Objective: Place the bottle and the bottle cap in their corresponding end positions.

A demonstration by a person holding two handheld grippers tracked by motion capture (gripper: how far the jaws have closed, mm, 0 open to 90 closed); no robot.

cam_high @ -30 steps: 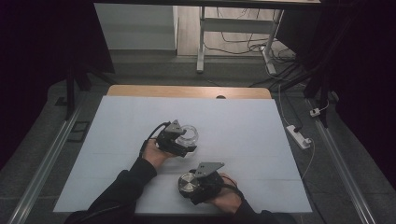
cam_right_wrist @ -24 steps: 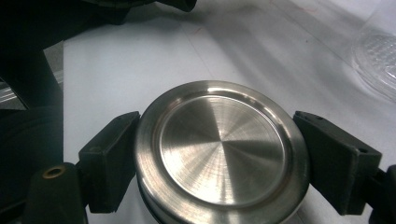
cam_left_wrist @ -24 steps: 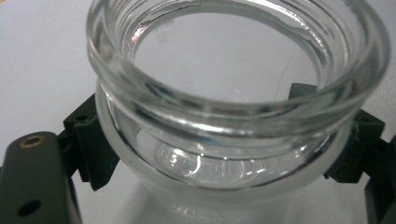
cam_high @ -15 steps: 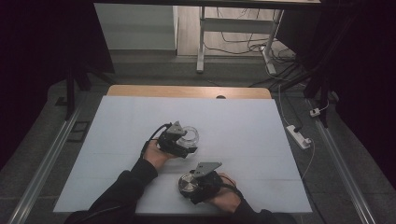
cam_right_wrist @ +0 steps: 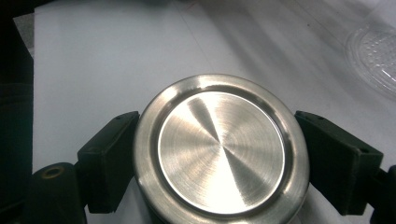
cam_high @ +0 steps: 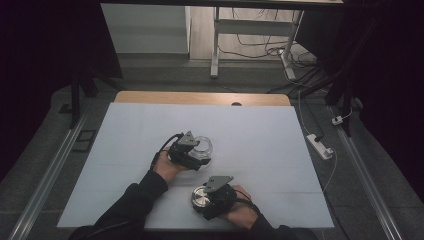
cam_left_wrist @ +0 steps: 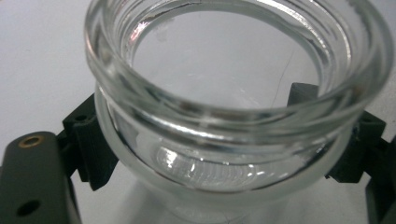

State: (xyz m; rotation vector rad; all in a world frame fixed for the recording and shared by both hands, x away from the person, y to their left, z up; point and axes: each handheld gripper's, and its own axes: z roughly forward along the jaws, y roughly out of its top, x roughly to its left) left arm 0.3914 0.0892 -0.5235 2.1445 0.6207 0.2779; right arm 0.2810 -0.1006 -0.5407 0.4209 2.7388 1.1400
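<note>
Pale grey rectangular table mat (cam_high: 260,135) spans the view w/ both forearms coming in from the bottom. Left gripper (cam_high: 199,159) sits mid-mat, jaws clamped either side of a clear round glass jar (cam_left_wrist: 233,116), mouth open & no lid on it. Right gripper (cam_high: 200,199) is nearer the front edge, apart from the jar, jaws pressed on a round brushed-steel lid (cam_right_wrist: 219,149) (flat face up, pads touching its rim both sides).

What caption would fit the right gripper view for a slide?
Right tongs clamp a round brushed-steel lid above the white table.
</note>
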